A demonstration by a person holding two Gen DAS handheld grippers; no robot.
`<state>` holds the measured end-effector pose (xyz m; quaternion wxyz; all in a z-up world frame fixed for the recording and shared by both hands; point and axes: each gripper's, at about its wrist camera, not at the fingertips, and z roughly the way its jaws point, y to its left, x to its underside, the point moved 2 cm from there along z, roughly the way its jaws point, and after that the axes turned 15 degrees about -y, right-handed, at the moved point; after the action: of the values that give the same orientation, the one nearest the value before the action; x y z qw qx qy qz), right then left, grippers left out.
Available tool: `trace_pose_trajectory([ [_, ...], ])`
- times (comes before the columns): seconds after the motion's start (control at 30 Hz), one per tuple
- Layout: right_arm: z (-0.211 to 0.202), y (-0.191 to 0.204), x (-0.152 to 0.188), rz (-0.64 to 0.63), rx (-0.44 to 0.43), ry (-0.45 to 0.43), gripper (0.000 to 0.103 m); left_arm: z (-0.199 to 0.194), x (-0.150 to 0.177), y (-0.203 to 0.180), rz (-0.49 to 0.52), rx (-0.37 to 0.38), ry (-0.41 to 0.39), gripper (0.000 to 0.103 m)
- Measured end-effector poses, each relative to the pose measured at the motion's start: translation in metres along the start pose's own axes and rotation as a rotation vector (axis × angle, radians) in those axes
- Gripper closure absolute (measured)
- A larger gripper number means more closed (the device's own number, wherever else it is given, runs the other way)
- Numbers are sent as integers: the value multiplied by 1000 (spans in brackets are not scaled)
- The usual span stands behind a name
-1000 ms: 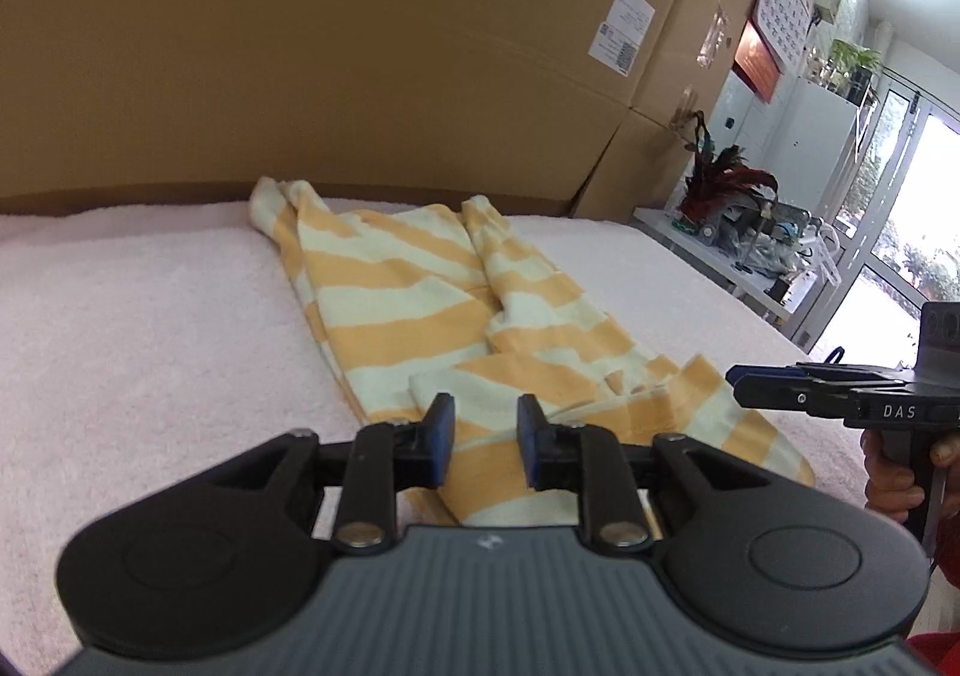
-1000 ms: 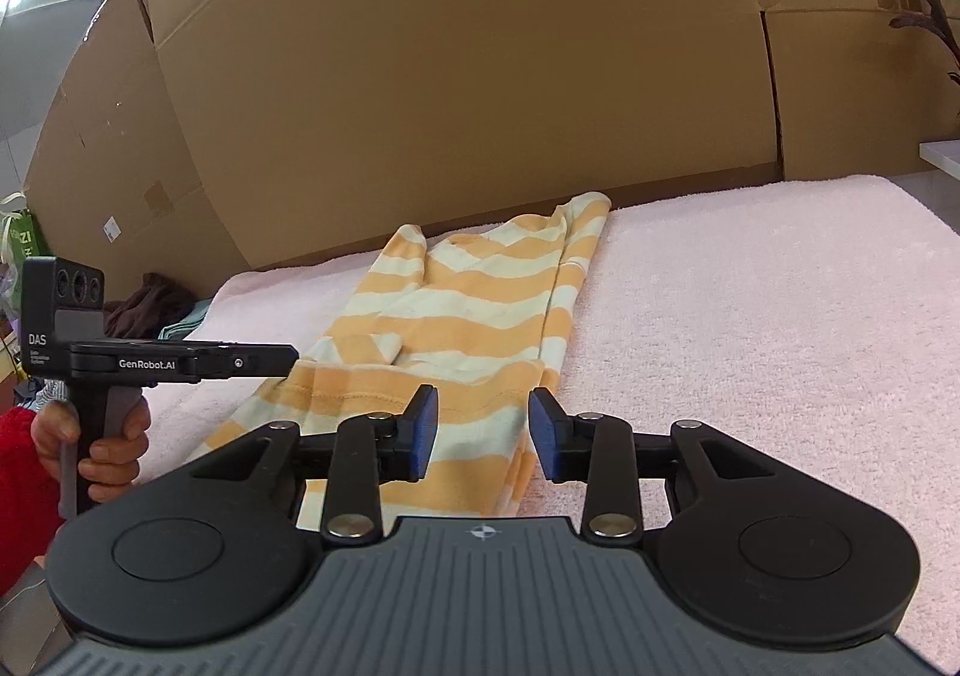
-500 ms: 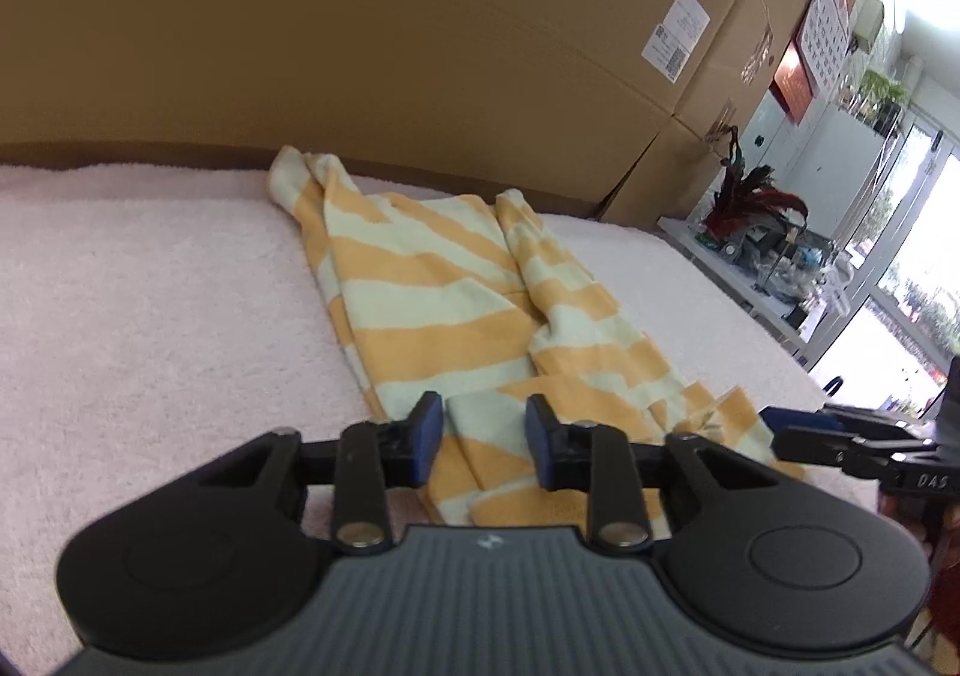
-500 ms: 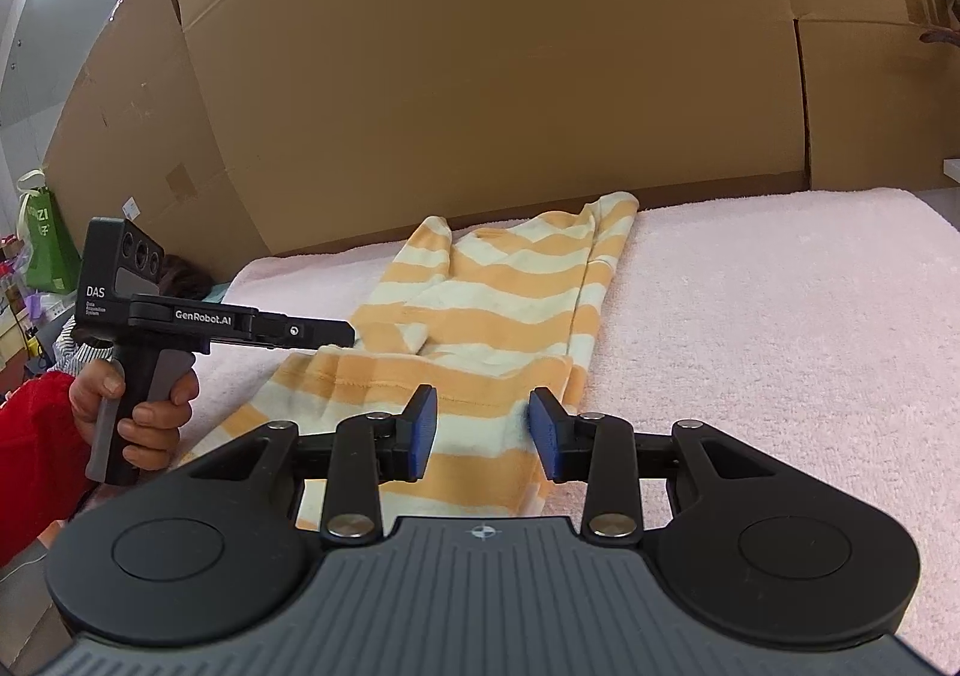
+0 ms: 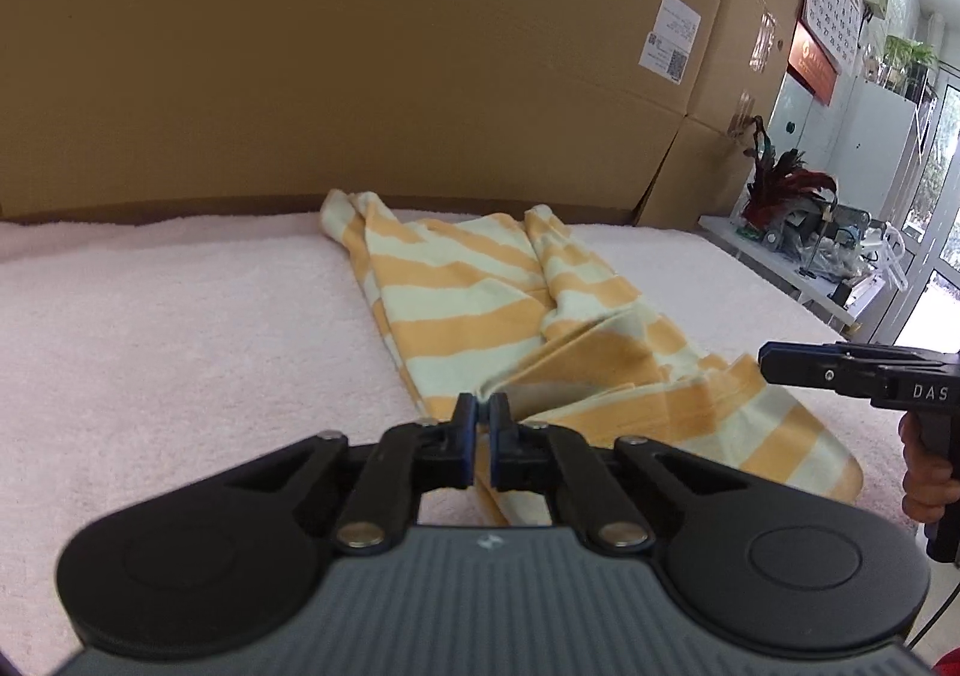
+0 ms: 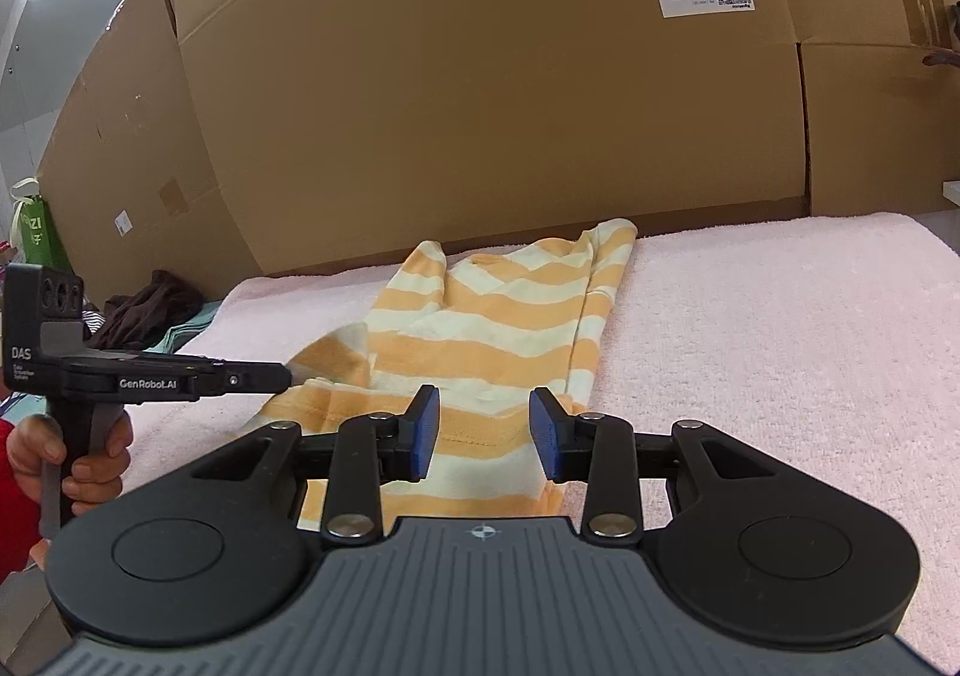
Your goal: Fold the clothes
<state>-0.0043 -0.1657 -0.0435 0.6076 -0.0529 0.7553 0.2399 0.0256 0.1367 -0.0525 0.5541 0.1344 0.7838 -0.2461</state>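
Orange-and-cream striped knit garment [image 5: 480, 310] lies lengthwise on a pale pink towelling-covered counter [image 5: 180, 328], running from the near edge toward the 12 o'clock side, where a wall of big brown cardboard boxes [image 5: 360, 63] stands.

Left wrist view: the left gripper [image 5: 482, 427] has its blue-padded jaws pressed together on the near left corner of the garment's hem, and a fold of cloth rises from the pinch toward 1 o'clock. At 3 o'clock the black nose of the right gripper [image 5: 774, 367] reaches in from the side, close to the hem's right end; a hand [image 5: 927, 481] grips its handle. Only this view shows the room beyond the boxes: a wall calendar [image 5: 831, 3] at 1 o'clock, and a red-leaved plant [image 5: 780, 184] on a white side table at 2 o'clock.

Right wrist view: the right gripper [image 6: 484, 433] holds its jaws partly apart, with the striped hem showing in the gap; whether the pads touch the cloth cannot be told. At 9 o'clock the left gripper [image 6: 285, 376] appears side-on, its tip meeting a raised flap of the garment [image 6: 480, 340], with a hand [image 6: 90, 460] and a red sleeve below it. Only this view shows a dark brown heap of cloth [image 6: 150, 307] and a green bag [image 6: 36, 238] beyond the counter's [image 6: 780, 346] left end.
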Motion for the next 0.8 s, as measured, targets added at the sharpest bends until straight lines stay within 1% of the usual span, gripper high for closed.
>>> trace_pose_trajectory([
  [0.07, 6, 0, 1, -3, 6, 12, 66, 11, -1, 2, -7, -7, 14, 102],
  [0.13, 11, 1, 2, -32, 37, 27, 66, 22, -1, 4, -15, -14, 28, 97],
  [0.17, 13, 1, 2, -45, 57, 31, 66, 27, -2, 5, -20, -18, 35, 98],
  [0.23, 11, -1, 1, -43, 73, 28, 66, 30, 1, 10, -42, -4, 41, 97],
  [0.3, 8, -4, 0, -35, 82, 25, 64, 26, 3, 15, -74, 25, 27, 94],
  [0.33, 8, -6, 1, -35, 87, 32, 64, 25, 3, 16, -89, 44, 24, 87],
  [0.37, 10, -7, 2, -39, 93, 44, 64, 25, 3, 16, -98, 52, 23, 76],
  [0.4, 13, -8, 4, -42, 99, 55, 64, 26, 4, 15, -106, 57, 23, 74],
  [0.43, 15, -9, 6, -40, 99, 64, 64, 26, 5, 15, -114, 63, 23, 77],
  [0.47, 17, -9, 7, -32, 92, 68, 67, 26, 6, 12, -100, 52, 26, 85],
  [0.5, 19, -9, 7, -24, 82, 71, 75, 25, 7, 9, -78, 42, 27, 92],
  [0.53, 20, -8, 7, -24, 77, 72, 84, 24, 7, 6, -56, 33, 28, 103],
  [0.63, 19, -5, 4, -39, 75, 59, 90, 16, 8, -2, -9, 7, 25, 103],
  [0.7, 16, -2, 2, -48, 60, 35, 90, 5, 9, -5, -9, -11, 18, 103],
  [0.8, 14, -4, -3, -8, 36, -14, 91, -11, 7, -10, -2, -39, -7, 103],
])
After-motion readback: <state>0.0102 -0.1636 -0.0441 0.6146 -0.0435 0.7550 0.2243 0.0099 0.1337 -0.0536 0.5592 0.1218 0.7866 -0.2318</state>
